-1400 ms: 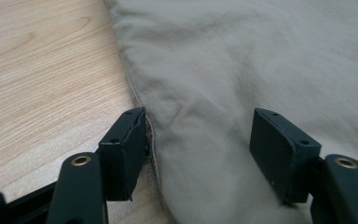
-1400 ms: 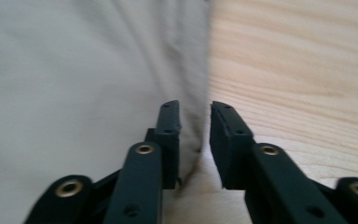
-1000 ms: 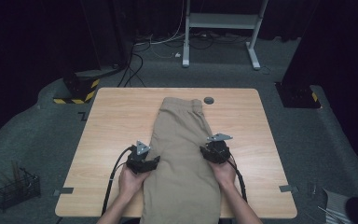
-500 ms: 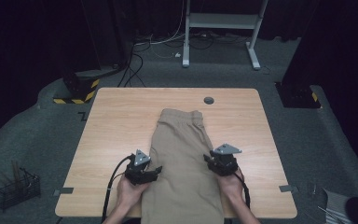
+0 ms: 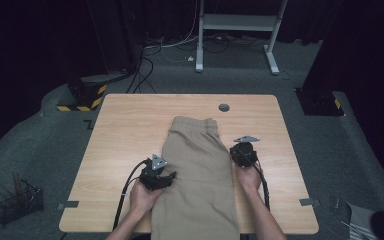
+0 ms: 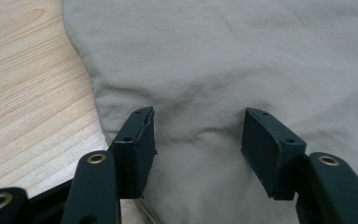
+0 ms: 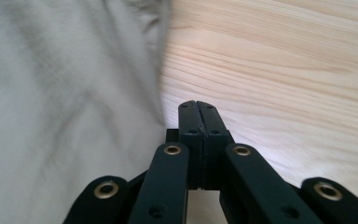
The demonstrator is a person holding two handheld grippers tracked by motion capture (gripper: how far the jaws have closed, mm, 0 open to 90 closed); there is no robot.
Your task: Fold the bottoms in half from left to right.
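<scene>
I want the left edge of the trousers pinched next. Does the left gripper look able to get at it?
Probably yes: the left gripper stands open over the trousers at their left edge, with nothing in between.

Closed hand-held gripper (image 7: 198, 116) beside beige trousers (image 7: 65, 102)

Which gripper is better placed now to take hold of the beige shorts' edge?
Left. The left gripper has its fingers open over the shorts. The right gripper is shut empty over the table, beside the cloth.

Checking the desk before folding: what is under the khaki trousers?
Only the wooden table shows around the khaki trousers; their lower end hangs over its near edge. Anything beneath the cloth is covered.
</scene>
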